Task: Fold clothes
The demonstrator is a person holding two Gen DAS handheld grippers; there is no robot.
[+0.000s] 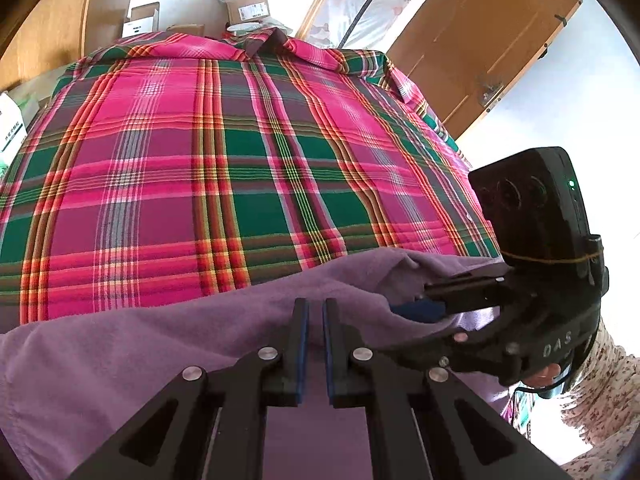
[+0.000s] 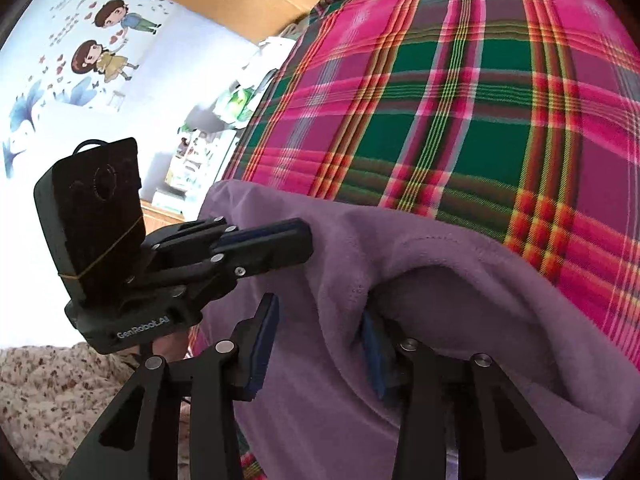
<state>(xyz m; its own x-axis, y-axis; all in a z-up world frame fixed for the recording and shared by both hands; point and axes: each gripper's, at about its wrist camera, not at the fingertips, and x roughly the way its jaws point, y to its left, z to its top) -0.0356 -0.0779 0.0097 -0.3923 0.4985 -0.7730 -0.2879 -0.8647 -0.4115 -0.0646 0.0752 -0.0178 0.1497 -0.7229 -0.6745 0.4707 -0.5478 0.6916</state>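
1. Left black two-finger gripper has its blue-padded fingers nearly pressed together, only a thin gap between them, and the soft purple fleece garment lies under and past the tips; whether a fold is caught between them cannot be told.
2. Right black two-finger gripper stands spread, with a hanging fold of the garment draped between its fingers and over the right-hand pad.
3. That garment lies bunched at the near edge of a pink, green and orange plaid cloth that covers the whole work surface.
4. In the left wrist view, brown cardboard boxes sit beyond the far edge, and a wooden door stands to the right.
5. In the right wrist view, a white wall carries cartoon children stickers.
6. A floral-print sleeve shows behind the right gripper.
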